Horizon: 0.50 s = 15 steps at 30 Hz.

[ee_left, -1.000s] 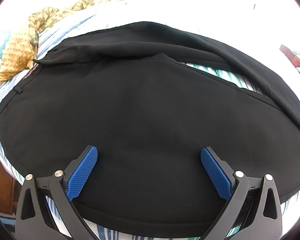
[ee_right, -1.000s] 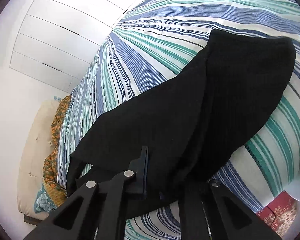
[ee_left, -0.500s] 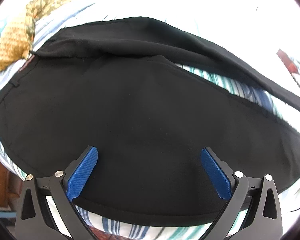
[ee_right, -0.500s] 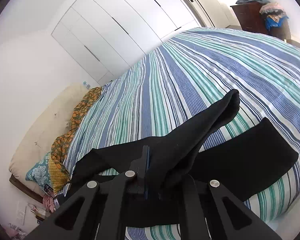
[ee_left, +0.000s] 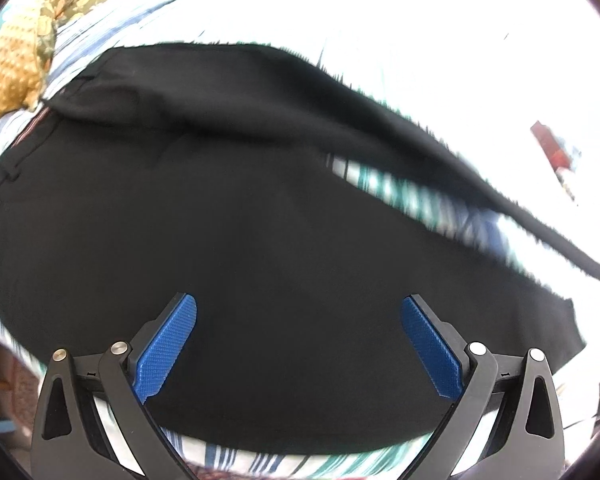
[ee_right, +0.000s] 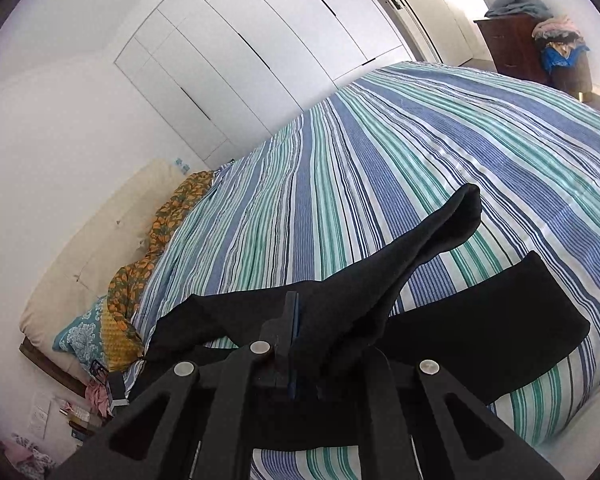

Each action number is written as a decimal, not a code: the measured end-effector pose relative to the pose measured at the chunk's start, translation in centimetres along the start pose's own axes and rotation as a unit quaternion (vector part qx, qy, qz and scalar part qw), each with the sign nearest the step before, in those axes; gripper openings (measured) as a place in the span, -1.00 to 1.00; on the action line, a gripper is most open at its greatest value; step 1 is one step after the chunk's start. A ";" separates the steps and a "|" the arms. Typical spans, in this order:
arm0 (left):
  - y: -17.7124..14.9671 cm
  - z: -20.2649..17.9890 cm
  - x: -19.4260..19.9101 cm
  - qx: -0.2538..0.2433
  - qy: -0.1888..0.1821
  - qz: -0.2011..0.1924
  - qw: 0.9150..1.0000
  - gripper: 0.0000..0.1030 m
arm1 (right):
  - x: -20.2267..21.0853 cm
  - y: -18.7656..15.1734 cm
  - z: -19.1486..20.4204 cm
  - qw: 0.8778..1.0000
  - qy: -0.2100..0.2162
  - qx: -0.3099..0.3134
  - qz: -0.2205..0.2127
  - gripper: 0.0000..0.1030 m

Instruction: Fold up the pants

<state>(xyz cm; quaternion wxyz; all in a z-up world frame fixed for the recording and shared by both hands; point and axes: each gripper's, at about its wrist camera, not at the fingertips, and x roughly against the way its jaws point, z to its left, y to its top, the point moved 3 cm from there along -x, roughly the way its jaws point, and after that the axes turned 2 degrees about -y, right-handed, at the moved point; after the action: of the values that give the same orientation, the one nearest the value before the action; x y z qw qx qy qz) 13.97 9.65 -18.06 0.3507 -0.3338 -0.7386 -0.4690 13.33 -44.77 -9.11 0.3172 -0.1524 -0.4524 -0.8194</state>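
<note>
Black pants (ee_left: 228, 220) lie on a striped bed. In the left wrist view my left gripper (ee_left: 300, 312) hovers open over the wide flat part of the pants, its blue pads (ee_left: 168, 344) far apart and empty. In the right wrist view my right gripper (ee_right: 300, 320) is shut on one pant leg (ee_right: 384, 276) and holds it lifted above the bed, its end hanging free (ee_right: 466, 208). The other leg (ee_right: 500, 320) lies flat on the bed to the right.
The bed has a blue, green and white striped cover (ee_right: 380, 168). Yellow and orange patterned pillows (ee_right: 160, 232) lie at the headboard (ee_right: 100, 248). White wardrobe doors (ee_right: 260, 48) stand behind. A dark dresser with piled clothes (ee_right: 540, 44) is at the far right.
My right gripper has lifted the pant leg up off the bed and tilted upward, bringing the room into view. In the left view the far leg is pulled taut and higher. The left gripper stays open.
</note>
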 end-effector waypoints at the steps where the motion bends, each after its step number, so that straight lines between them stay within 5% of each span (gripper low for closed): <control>1: 1.3 0.2 0.1 0.011 -0.010 -0.004 1.000 0.98 | 0.2 0.1 0.1 1.000 0.002 0.002 0.000 -0.87; 6: 10.3 0.3 -2.1 0.064 -0.072 0.000 0.995 0.98 | 0.9 0.6 0.8 1.000 0.016 0.007 -0.007 -0.87; 15: 20.3 -0.1 -11.7 0.104 -0.004 0.050 0.993 0.97 | 2.3 0.2 0.9 0.999 0.032 0.002 -0.006 -0.88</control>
<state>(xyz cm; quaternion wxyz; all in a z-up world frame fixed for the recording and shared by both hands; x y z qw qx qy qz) 36.87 14.45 -18.42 0.4031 -0.3337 -0.7676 -0.3700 11.72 -45.01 -7.22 0.3265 -0.1228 -0.4446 -0.8250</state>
